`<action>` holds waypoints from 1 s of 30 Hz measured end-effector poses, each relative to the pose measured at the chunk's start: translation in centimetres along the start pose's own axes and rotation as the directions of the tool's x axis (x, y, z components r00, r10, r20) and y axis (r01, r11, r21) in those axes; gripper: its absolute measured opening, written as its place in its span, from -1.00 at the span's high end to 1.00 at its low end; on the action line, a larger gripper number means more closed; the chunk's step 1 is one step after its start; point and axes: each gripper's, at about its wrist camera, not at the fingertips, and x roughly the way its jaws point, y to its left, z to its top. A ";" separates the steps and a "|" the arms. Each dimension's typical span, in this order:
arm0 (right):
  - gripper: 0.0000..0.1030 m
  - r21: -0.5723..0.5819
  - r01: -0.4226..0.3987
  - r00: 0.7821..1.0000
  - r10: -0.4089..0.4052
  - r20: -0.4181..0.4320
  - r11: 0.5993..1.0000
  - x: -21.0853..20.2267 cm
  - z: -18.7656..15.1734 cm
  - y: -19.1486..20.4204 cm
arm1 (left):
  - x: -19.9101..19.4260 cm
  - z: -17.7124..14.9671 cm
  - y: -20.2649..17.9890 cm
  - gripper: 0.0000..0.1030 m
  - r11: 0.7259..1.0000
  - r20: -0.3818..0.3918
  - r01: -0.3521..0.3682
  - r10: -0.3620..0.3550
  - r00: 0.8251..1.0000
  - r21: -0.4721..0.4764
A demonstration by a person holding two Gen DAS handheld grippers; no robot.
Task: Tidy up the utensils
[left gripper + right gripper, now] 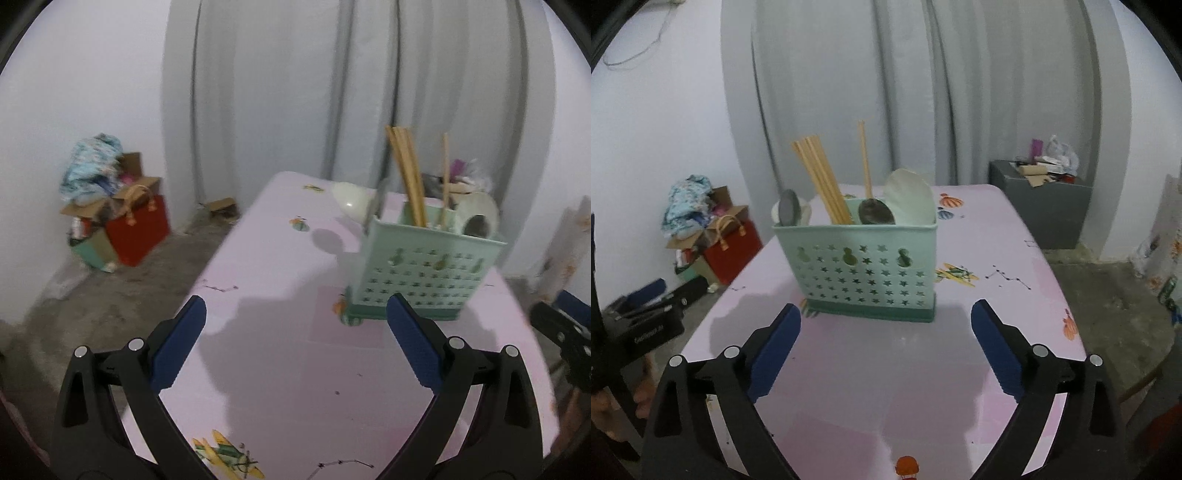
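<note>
A mint-green perforated utensil holder (864,269) stands upright on the pink table (886,369). In it are a bundle of wooden chopsticks (822,181), one single chopstick (865,162), a dark spoon (875,213), a grey spoon (788,212) and a white ladle (910,201). The holder also shows in the left wrist view (424,273), right of centre, with the chopsticks (406,173). My left gripper (295,310) is open and empty above the table, left of the holder. My right gripper (886,314) is open and empty, just in front of the holder.
A red bag and cardboard boxes of clutter (122,218) sit on the floor by the left wall. A grey cabinet (1041,199) with clutter stands behind the table's right side. A black case (646,314) lies on the floor at left. Grey curtains hang behind.
</note>
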 end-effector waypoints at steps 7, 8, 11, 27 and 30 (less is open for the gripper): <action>-0.87 0.033 0.096 0.995 -0.096 -0.005 0.995 -0.3 -0.7 -0.6 | -0.3 0.8 -1.8 -0.83 0.991 0.039 -0.104 0.101 0.994 0.079; -0.87 0.031 0.112 0.994 -0.113 0.008 0.993 -0.5 -0.9 -0.7 | -0.3 0.9 -2.0 -0.83 0.992 0.026 -0.094 0.092 0.995 0.081; -0.87 0.007 0.153 0.987 -0.153 0.047 0.988 -1.0 -1.3 -0.6 | -0.2 1.0 -2.2 -0.83 0.997 -0.030 -0.054 0.056 0.998 0.053; -0.87 0.010 0.252 0.968 -0.252 0.011 0.968 -1.6 -1.8 -2.2 | -1.1 -0.3 -3.8 -0.83 0.995 -0.064 -0.079 0.082 0.995 0.054; -0.87 0.014 0.253 0.967 -0.253 0.009 0.967 -1.7 -1.8 -2.3 | -1.3 -0.4 -3.9 -0.83 0.994 -0.061 -0.088 0.091 0.994 0.061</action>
